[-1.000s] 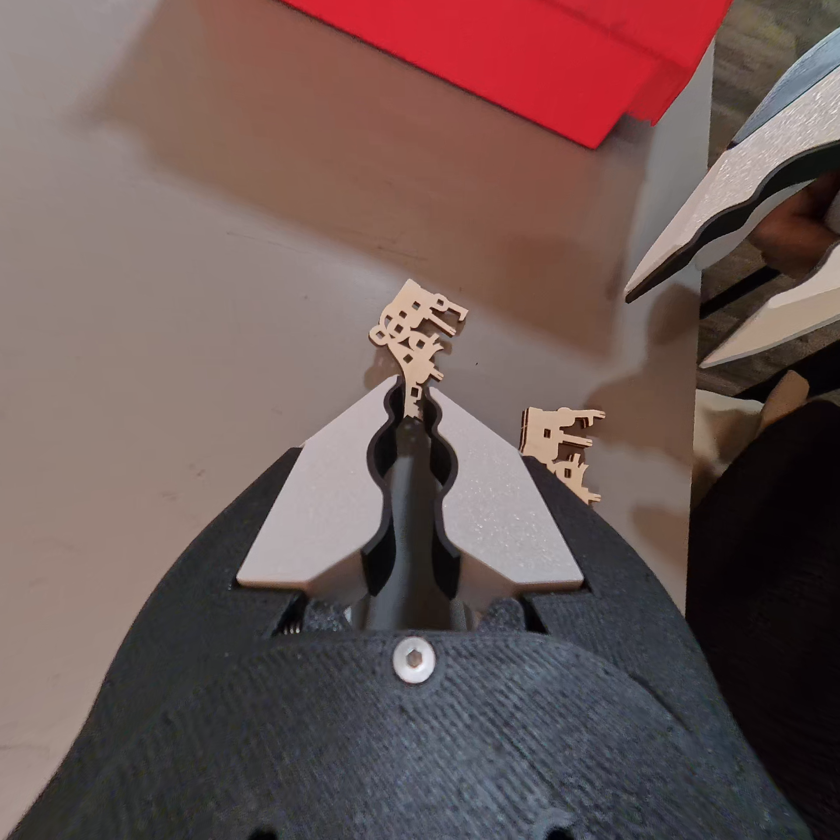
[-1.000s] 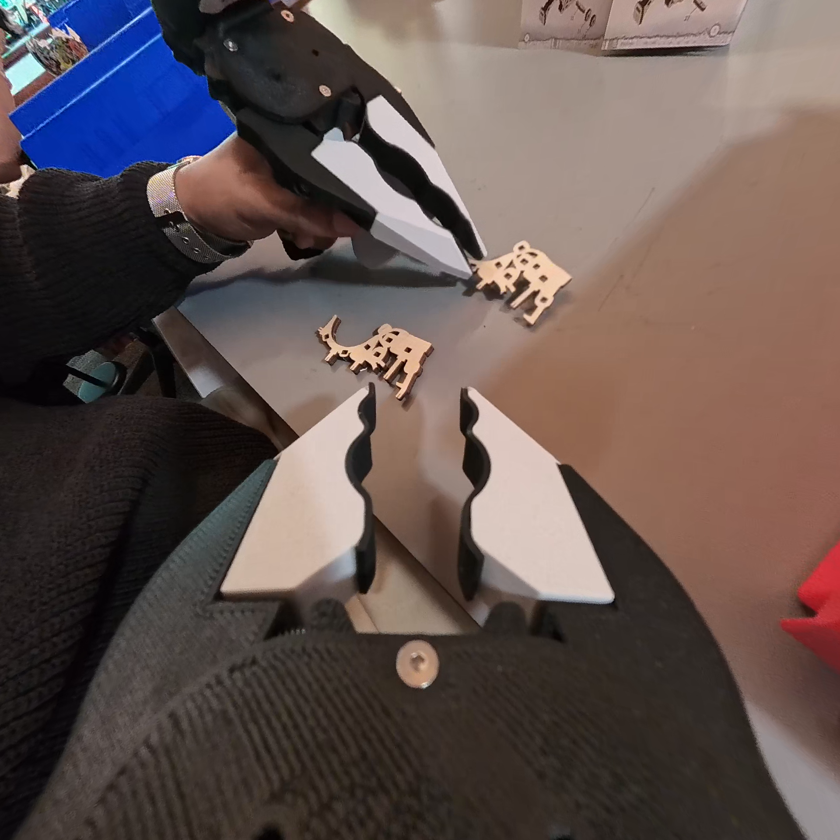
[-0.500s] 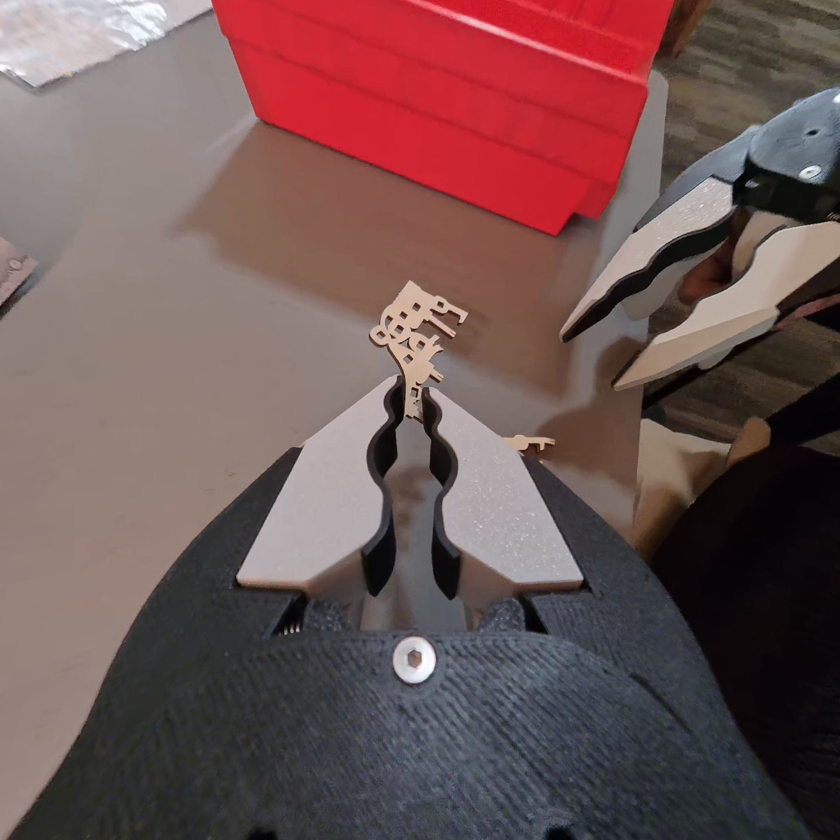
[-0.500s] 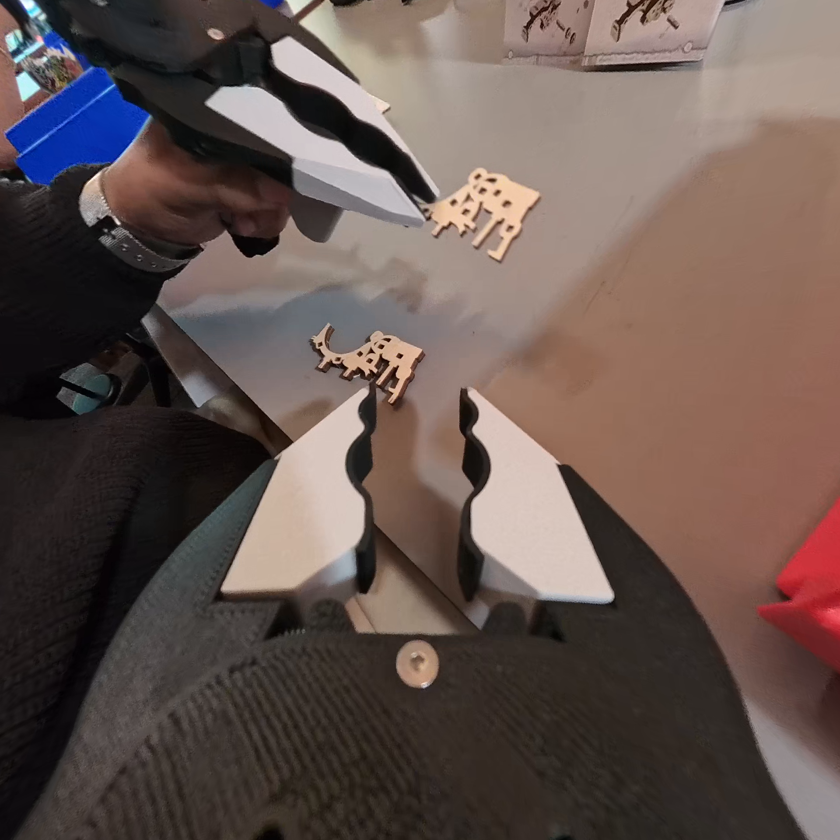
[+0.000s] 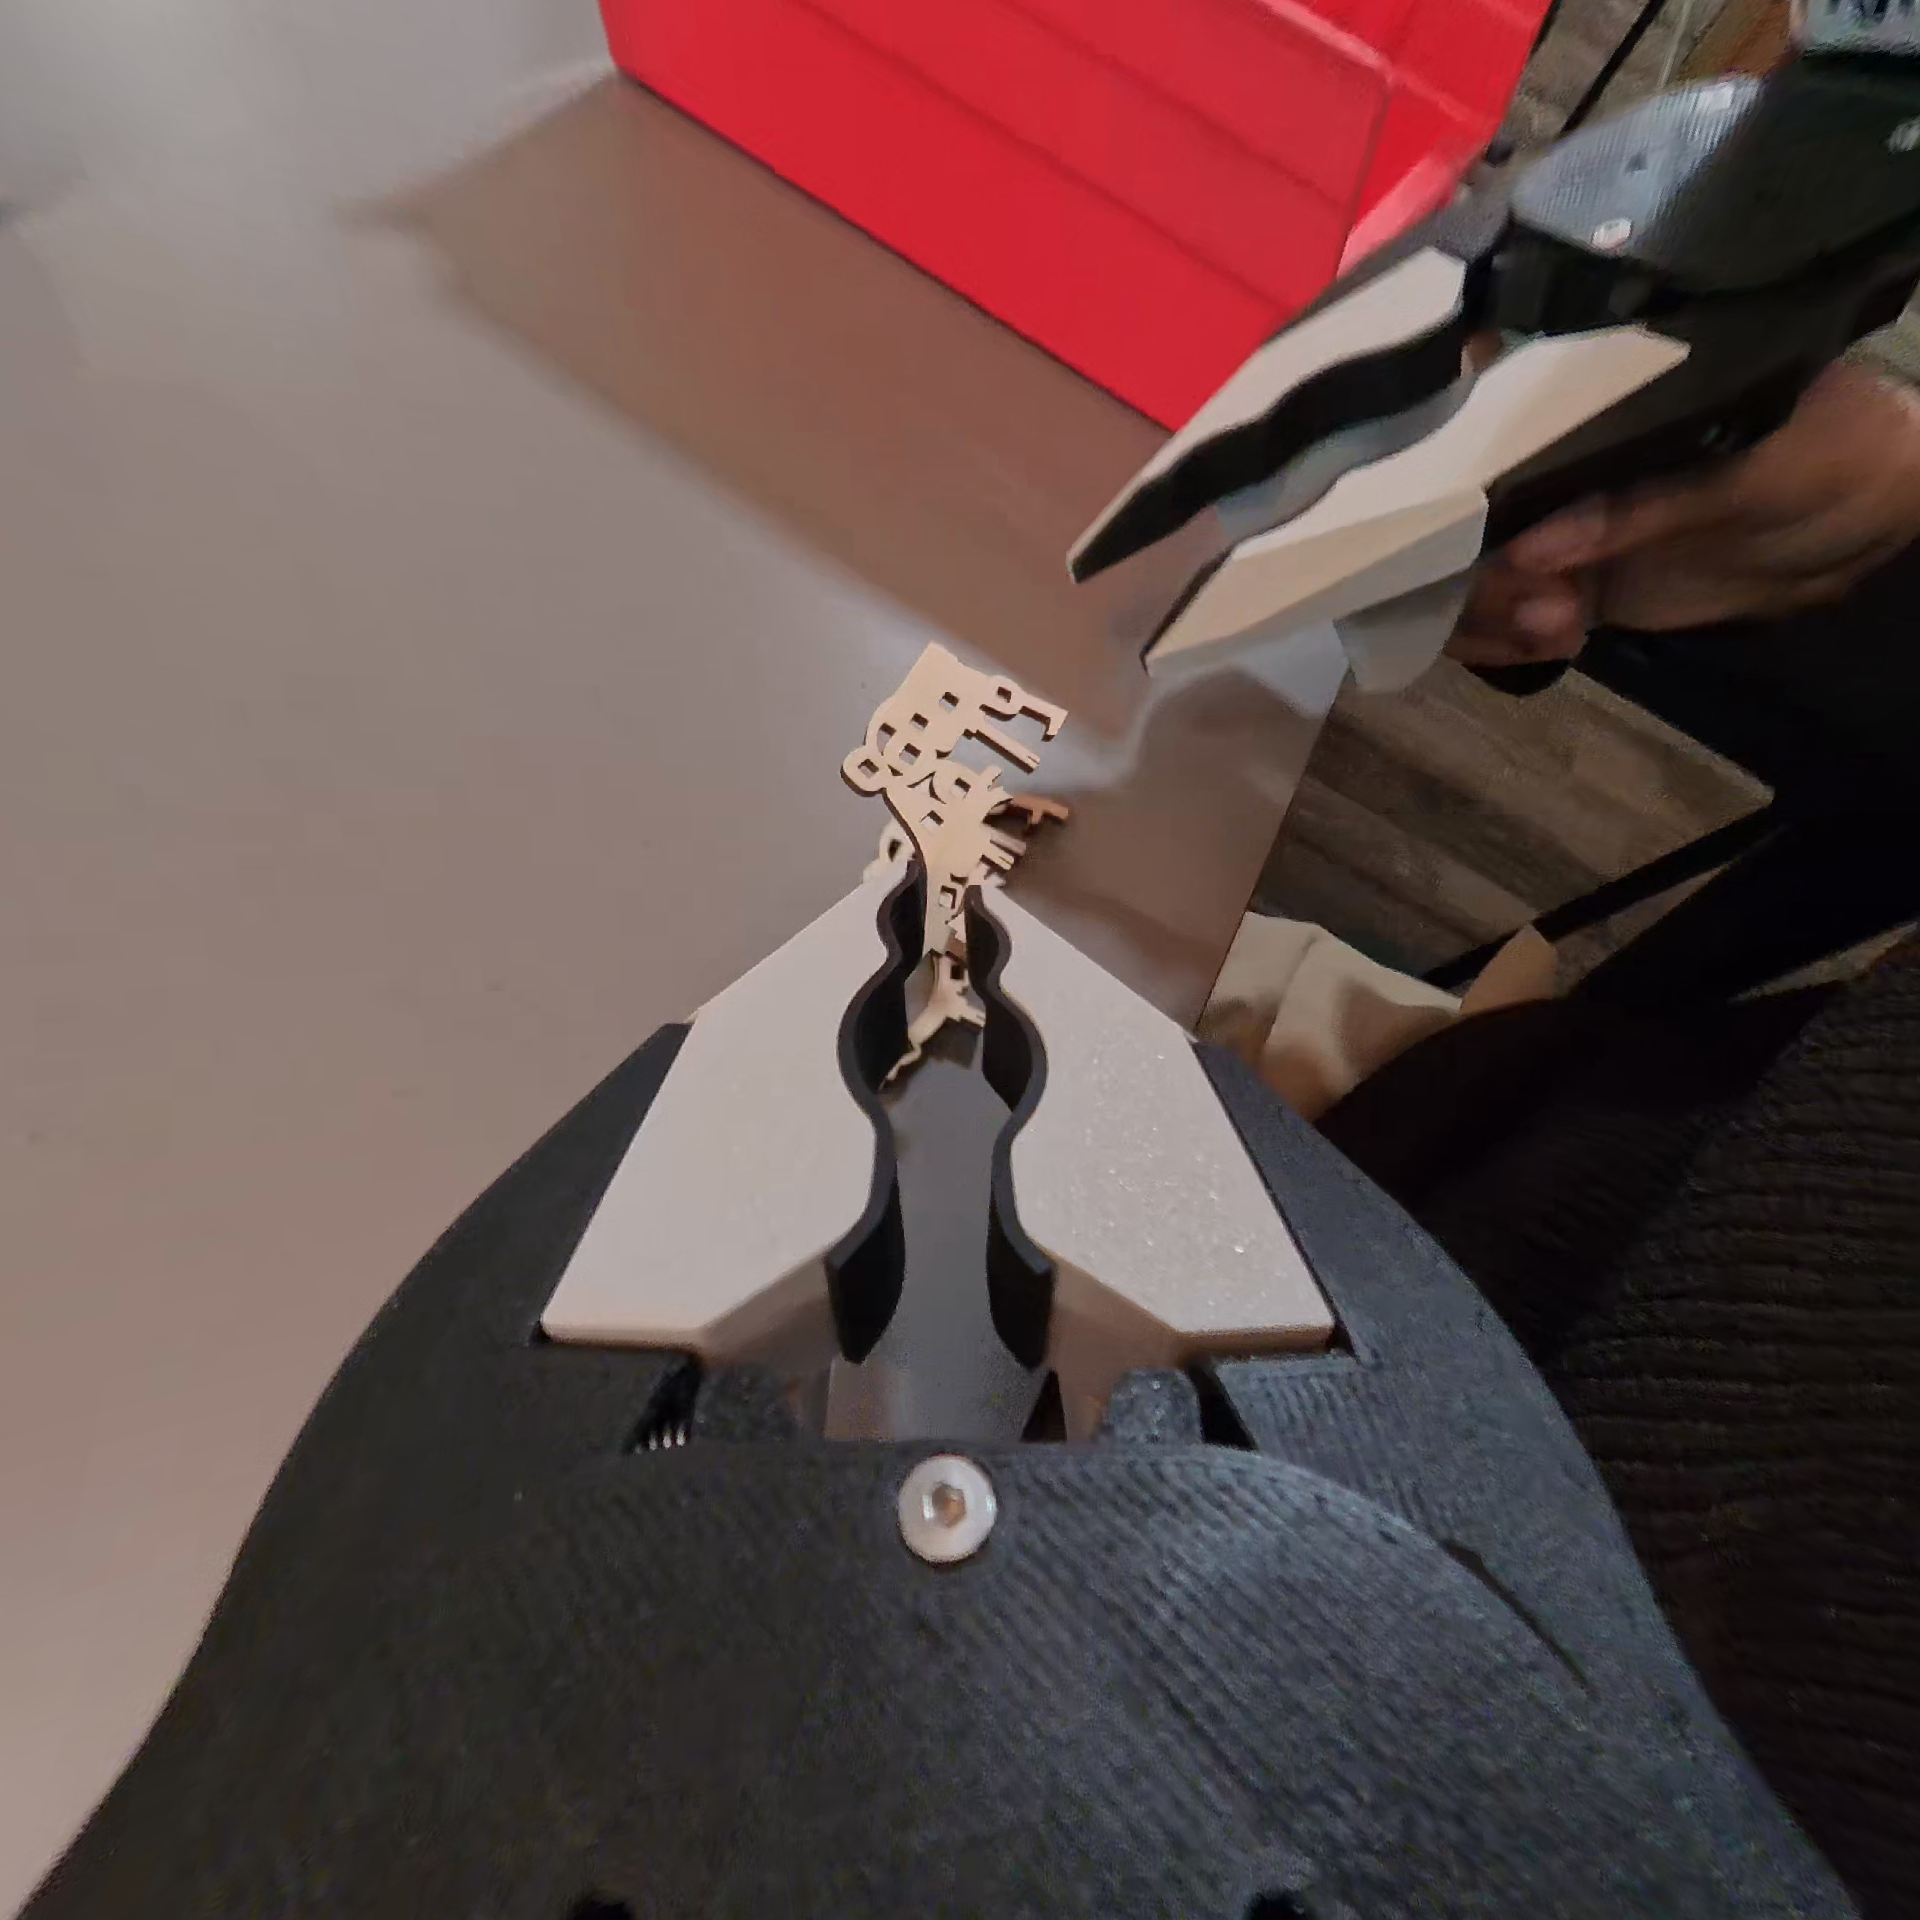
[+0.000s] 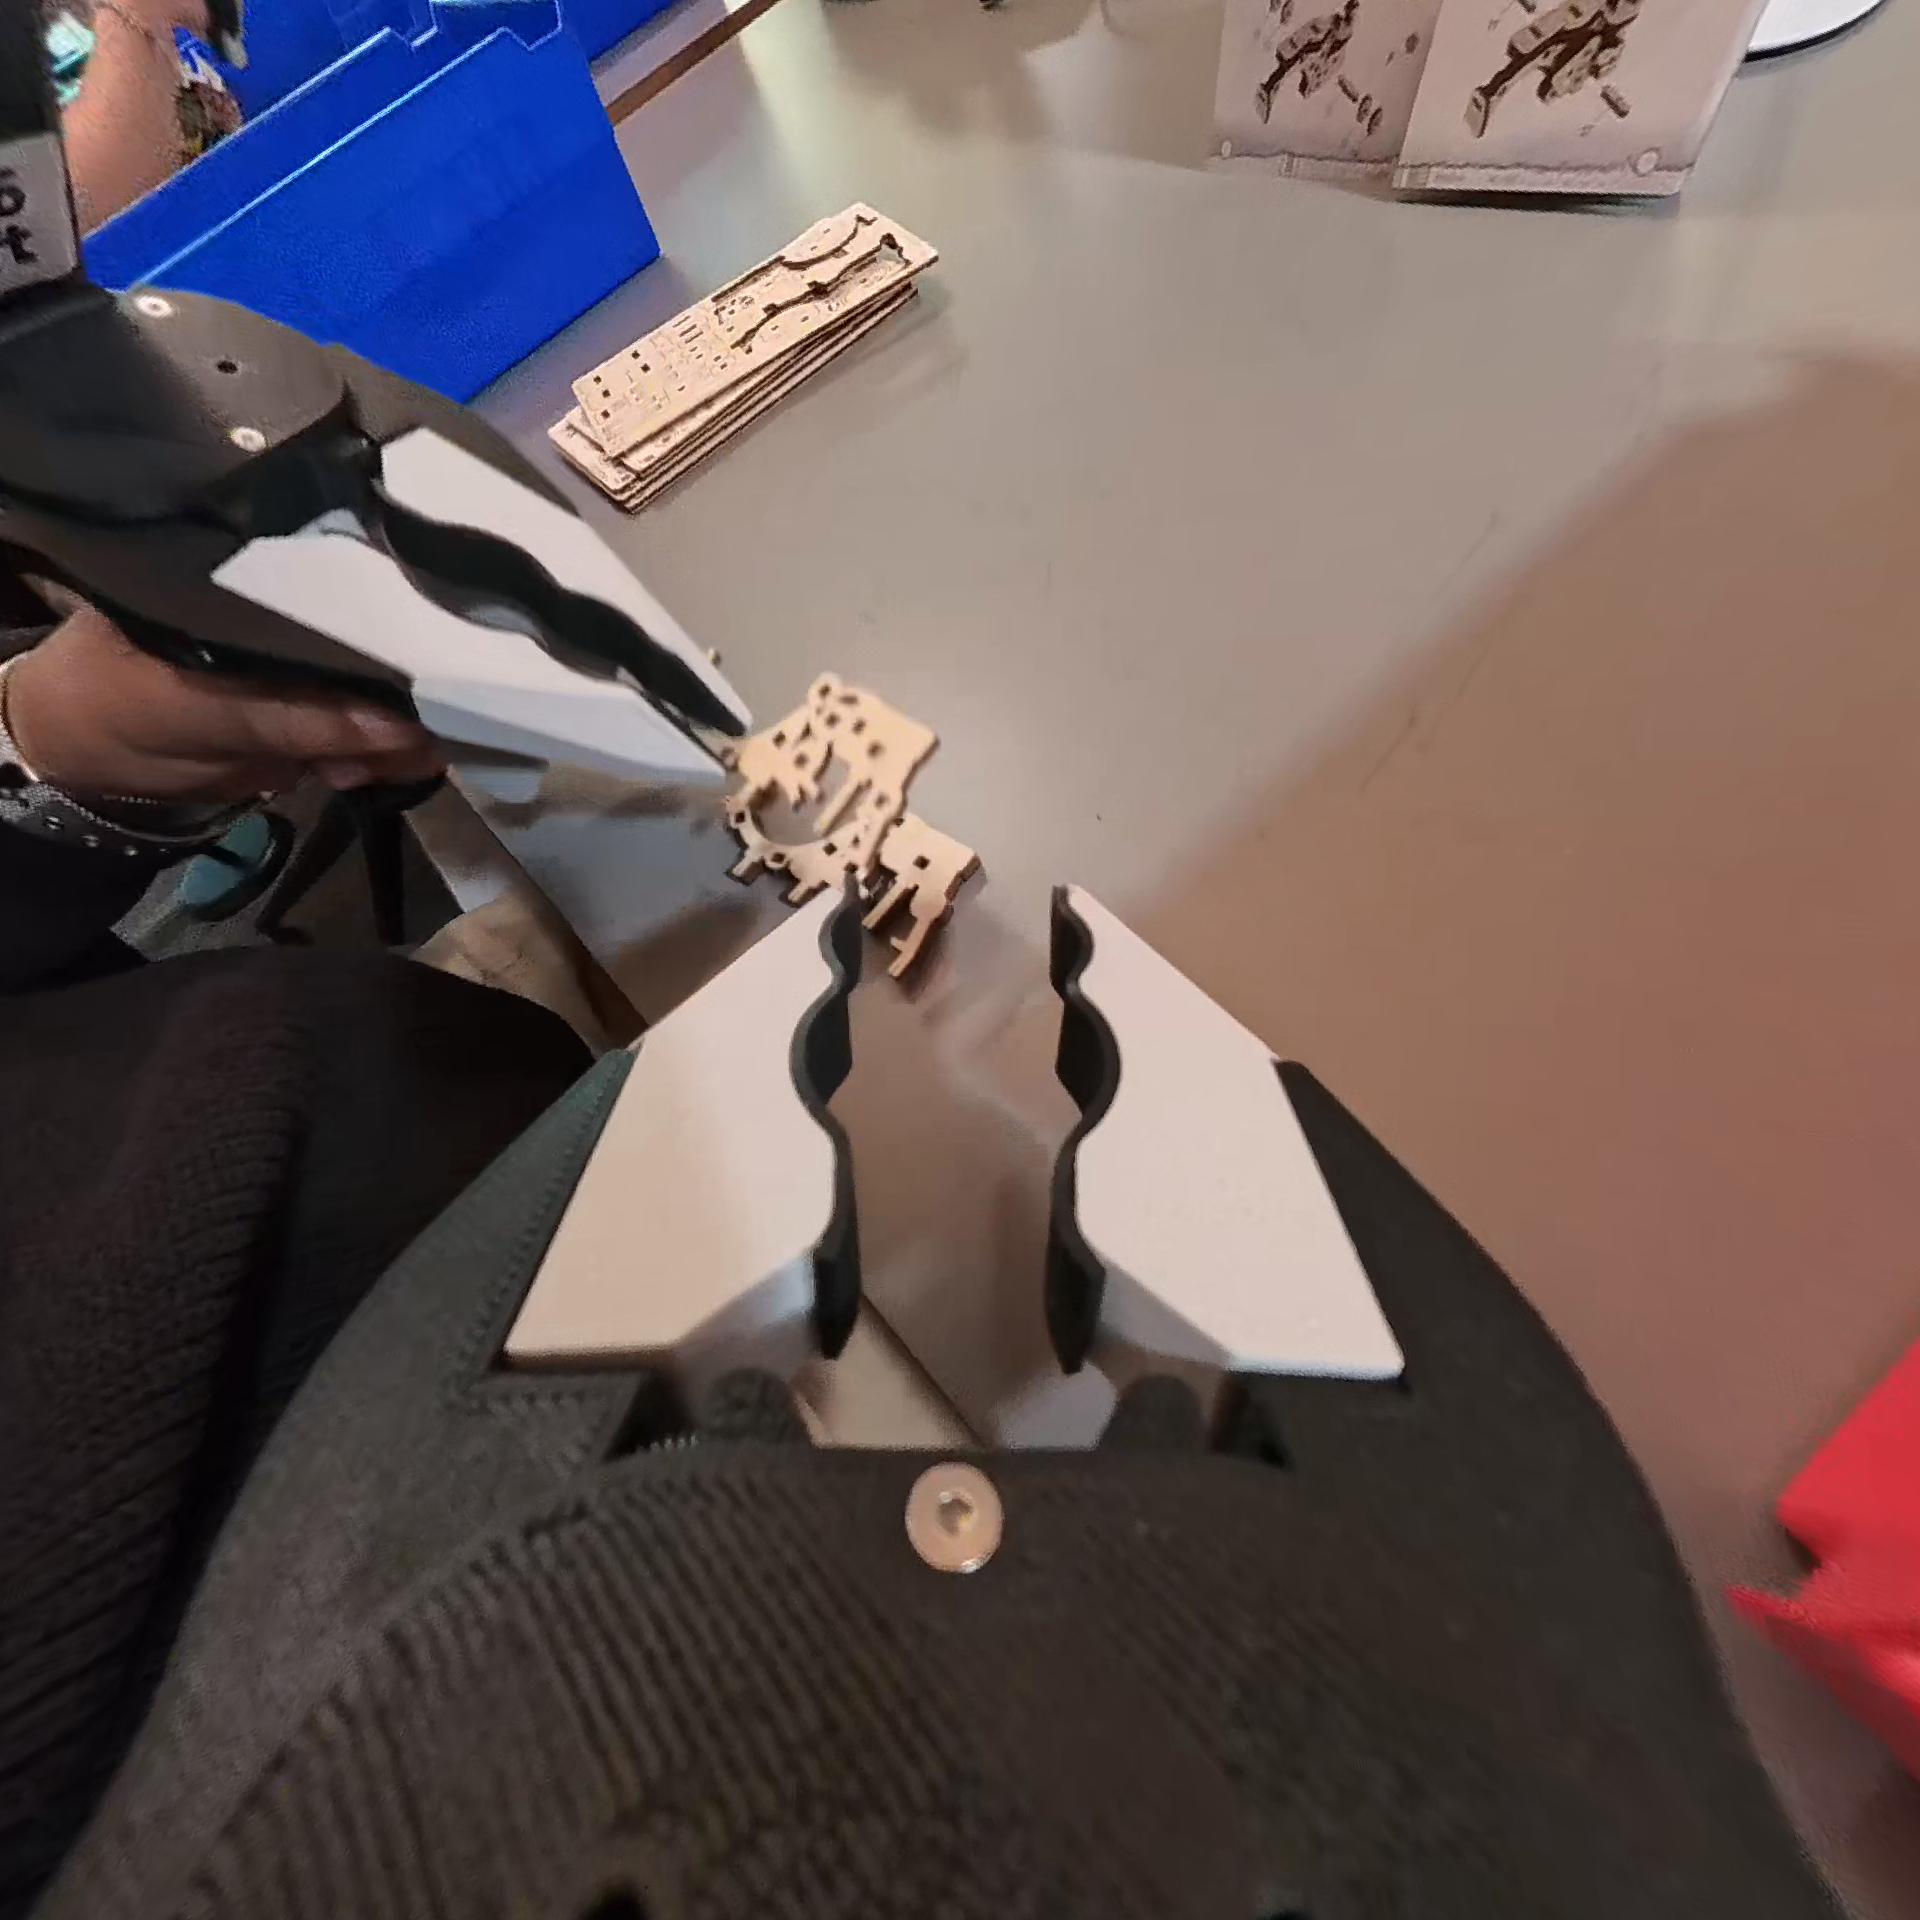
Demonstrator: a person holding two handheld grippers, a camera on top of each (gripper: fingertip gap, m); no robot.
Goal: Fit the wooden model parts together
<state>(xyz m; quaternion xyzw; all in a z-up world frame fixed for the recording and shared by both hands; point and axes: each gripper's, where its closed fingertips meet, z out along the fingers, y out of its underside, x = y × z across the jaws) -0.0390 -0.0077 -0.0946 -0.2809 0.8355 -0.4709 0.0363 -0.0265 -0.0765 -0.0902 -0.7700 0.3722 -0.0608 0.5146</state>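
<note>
My left gripper (image 5: 940, 883) is shut on a flat wooden part (image 5: 935, 748) with small square holes, held by one end just above the grey table. It also shows in the right wrist view (image 6: 831, 748), at the tips of the left gripper (image 6: 717, 738). A second wooden part (image 6: 920, 883) lies flat on the table near the front edge, partly under the held one; in the left wrist view only its tip (image 5: 1039, 810) shows. My right gripper (image 6: 951, 904) is open and empty, its tips just short of the lying part. It also shows at the upper right of the left wrist view (image 5: 1132, 613).
A red box (image 5: 1039, 156) stands behind the parts and also shows in the right wrist view (image 6: 1849, 1558). A stack of wooden sheets (image 6: 748, 353), a blue bin (image 6: 395, 208) and instruction cards (image 6: 1455, 94) lie farther off. The table edge (image 5: 1257, 883) is close by.
My left gripper has carried its wooden part back toward the table edge, over the lying part. My right gripper has moved forward to the lying part, still open.
</note>
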